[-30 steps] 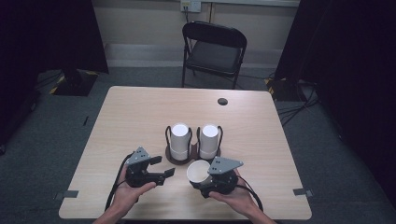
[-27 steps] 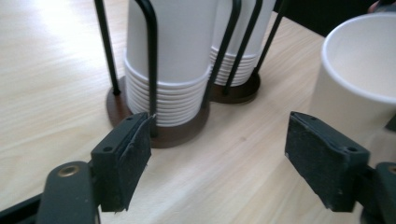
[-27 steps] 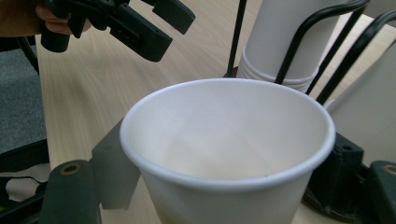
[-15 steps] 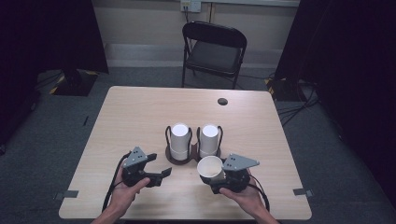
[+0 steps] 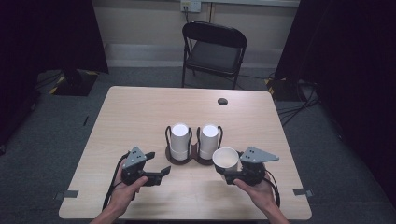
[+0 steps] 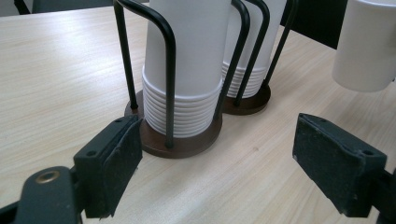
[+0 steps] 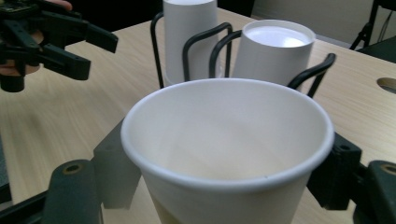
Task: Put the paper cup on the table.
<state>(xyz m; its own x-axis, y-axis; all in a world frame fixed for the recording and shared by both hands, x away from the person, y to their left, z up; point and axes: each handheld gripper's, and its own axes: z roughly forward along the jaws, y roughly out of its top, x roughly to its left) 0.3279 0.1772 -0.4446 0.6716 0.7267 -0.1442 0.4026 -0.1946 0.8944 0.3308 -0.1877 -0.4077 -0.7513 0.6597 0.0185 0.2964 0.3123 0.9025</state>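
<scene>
High view: right gripper (image 5: 232,175) clamps a paper cup (image 5: 226,158) near the table's (image 5: 140,107) front edge — left gripper (image 5: 161,171) gapes, bare tabletop around.

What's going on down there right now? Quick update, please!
Right tool shut on paper cup, mouth up. Left tool open, empty, facing cup rack. Nothing in the way.

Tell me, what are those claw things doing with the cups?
A person holds a claw-like gripper in each hand at a wooden table. The right gripper is shut on a white paper cup, mouth up, off the table. The left gripper is open and empty, aimed at the cup holder. That black wire holder keeps two stacks of upside-down cups side by side in the middle of the table.
</scene>
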